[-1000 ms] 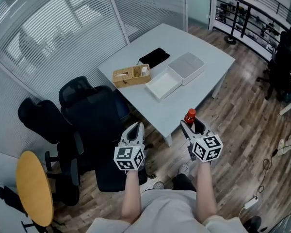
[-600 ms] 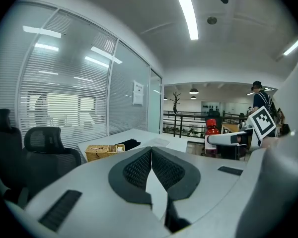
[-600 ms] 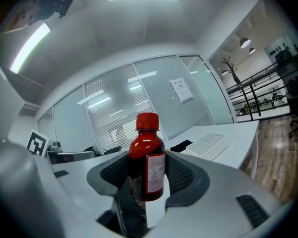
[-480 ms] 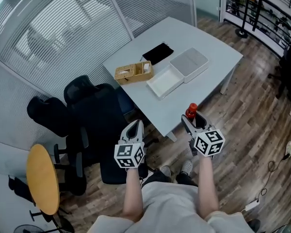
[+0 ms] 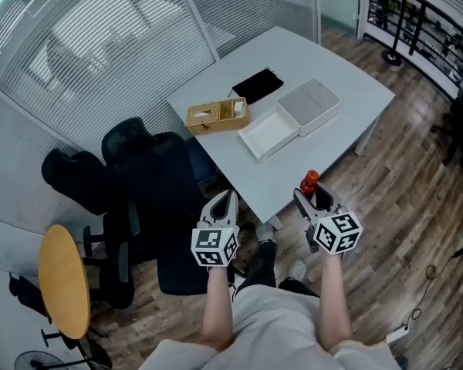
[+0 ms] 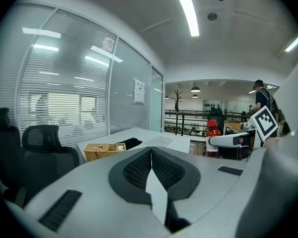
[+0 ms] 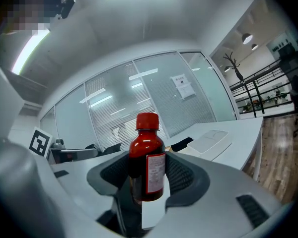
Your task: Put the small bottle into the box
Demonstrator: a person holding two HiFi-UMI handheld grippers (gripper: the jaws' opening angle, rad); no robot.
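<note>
A small dark-red bottle (image 7: 147, 167) with a red cap (image 5: 309, 180) and a white label stands upright between the jaws of my right gripper (image 5: 312, 200), which is shut on it, just off the near edge of the grey table (image 5: 332, 56). The open white box (image 5: 268, 133) lies on the table with its lid (image 5: 308, 106) beside it, well beyond the bottle. My left gripper (image 5: 221, 206) hangs over the floor beside the table's near corner, jaws pressed together with nothing between them. In the left gripper view the bottle (image 6: 213, 133) shows at the right.
A wicker basket (image 5: 217, 116) and a flat black item (image 5: 257, 85) lie on the table's far left part. Black office chairs (image 5: 147, 183) crowd the left side of the table. A round yellow side table (image 5: 63, 280) stands at the lower left. Glass walls with blinds run behind.
The table and box have shifted slightly in the head view as the person stepped; both grippers sit a little lower and further right. The bottle stays held in the right gripper.
</note>
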